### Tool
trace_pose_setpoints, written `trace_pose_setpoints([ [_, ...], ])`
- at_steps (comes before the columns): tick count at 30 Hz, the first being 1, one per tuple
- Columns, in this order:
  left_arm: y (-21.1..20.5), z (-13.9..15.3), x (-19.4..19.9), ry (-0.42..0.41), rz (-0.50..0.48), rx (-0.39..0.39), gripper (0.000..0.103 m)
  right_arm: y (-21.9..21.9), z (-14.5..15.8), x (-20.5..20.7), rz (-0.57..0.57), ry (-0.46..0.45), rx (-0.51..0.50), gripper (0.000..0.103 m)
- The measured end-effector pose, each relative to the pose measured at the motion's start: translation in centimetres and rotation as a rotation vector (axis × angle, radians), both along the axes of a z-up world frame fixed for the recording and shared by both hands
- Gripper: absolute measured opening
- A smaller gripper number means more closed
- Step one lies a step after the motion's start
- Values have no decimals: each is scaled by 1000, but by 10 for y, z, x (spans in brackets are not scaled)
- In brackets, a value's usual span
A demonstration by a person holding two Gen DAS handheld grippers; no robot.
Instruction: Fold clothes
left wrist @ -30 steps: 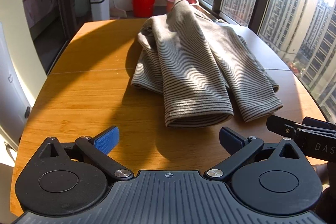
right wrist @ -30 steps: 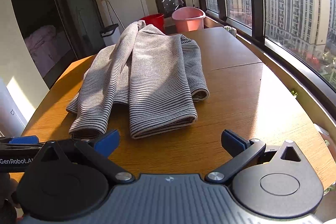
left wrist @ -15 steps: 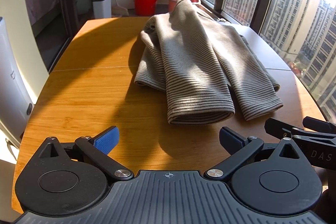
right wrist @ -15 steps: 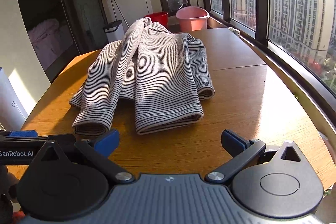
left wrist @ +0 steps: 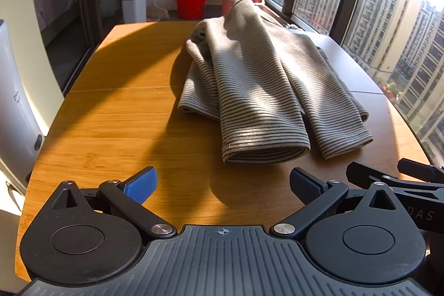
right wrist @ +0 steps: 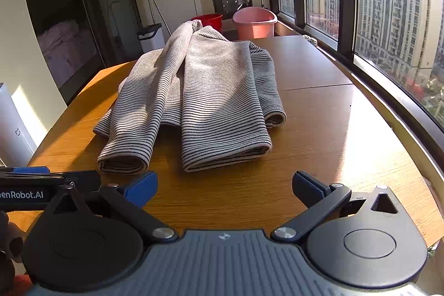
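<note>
Left wrist view: striped garment (left wrist: 258, 90) lies on the wooden table (left wrist: 116, 124), both side panels folded inward lengthwise. Left gripper (left wrist: 223, 186) and right gripper (right wrist: 224, 186) stand wide, empty, short of the hem. Crosswise fold judged outstanding.

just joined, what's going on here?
A person holds two grippers over a wooden table. Both the left gripper and the right gripper are open and empty, short of a striped sweater lying partly folded on the table. Nothing is gripped at this moment.
</note>
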State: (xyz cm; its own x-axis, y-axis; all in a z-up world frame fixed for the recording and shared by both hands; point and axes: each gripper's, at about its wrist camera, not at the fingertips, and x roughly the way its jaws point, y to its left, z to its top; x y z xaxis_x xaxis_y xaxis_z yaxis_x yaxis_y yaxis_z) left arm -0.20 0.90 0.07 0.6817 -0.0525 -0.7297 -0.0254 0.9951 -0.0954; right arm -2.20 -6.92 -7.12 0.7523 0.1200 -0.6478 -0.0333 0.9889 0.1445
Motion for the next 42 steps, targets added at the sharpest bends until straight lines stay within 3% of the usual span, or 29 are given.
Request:
trace_pose_setpoints([
  [8,3,-6,9,44,-1,-27,103,4,-9,7,-16,27,-17,103],
  [42,1,-3,8,48,-4,-24,103,5,-10,4,-6,45,-35,103],
])
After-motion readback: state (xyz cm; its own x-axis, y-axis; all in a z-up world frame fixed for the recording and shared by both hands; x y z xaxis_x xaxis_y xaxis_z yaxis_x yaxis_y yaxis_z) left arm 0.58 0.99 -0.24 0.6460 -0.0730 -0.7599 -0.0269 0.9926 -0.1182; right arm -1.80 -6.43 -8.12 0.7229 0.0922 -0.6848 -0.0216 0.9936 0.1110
